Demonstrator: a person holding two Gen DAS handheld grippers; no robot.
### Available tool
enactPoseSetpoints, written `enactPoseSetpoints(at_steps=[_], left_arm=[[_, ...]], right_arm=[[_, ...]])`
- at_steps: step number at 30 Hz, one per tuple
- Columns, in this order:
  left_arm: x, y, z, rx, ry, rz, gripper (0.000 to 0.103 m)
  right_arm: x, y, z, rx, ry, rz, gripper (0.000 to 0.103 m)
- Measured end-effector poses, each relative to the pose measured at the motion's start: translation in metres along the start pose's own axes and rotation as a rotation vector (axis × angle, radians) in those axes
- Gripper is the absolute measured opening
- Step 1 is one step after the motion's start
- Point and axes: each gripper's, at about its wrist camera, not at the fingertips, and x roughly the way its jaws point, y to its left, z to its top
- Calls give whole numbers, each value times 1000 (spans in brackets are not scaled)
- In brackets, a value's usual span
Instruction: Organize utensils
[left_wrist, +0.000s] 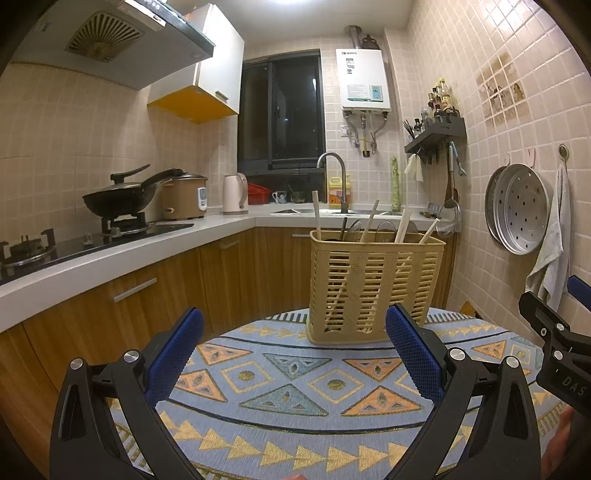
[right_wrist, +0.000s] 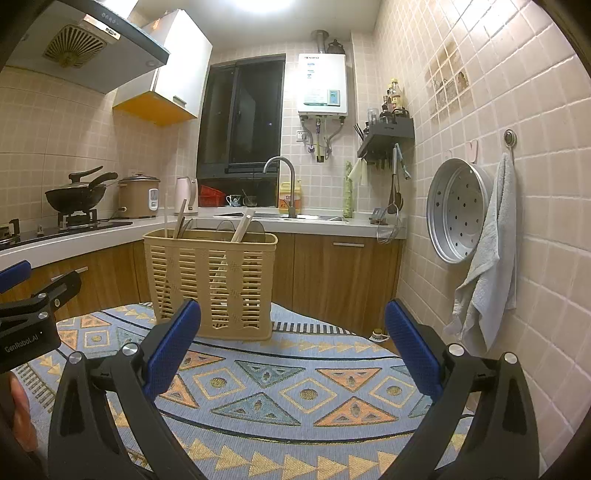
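A tan slotted utensil basket (left_wrist: 373, 288) (right_wrist: 212, 280) stands upright at the far side of a round table covered with a blue patterned cloth (left_wrist: 295, 384) (right_wrist: 280, 387). Several utensils (left_wrist: 369, 223) (right_wrist: 242, 225) with pale wooden handles, dark ones and metal ones stick out of its top. My left gripper (left_wrist: 295, 332) is open, its blue pads apart and empty, a short way in front of the basket. My right gripper (right_wrist: 293, 325) is also open and empty, with the basket ahead and to its left. Each gripper shows at the edge of the other's view.
A white L-shaped counter (left_wrist: 110, 254) runs along the left and back, with a wok (left_wrist: 118, 197), rice cooker (left_wrist: 184, 197), kettle (left_wrist: 234, 194) and sink faucet (left_wrist: 332, 173). On the right tiled wall hang a steamer tray (right_wrist: 458, 210) and a towel (right_wrist: 487, 266).
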Motion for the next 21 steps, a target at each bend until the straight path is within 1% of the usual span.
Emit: enactPoseSetpoints(at_steps=[21], left_arm=[[2,2,0,10,7,4,95]], right_arm=[[5,-1,0,-4,18,10,95]])
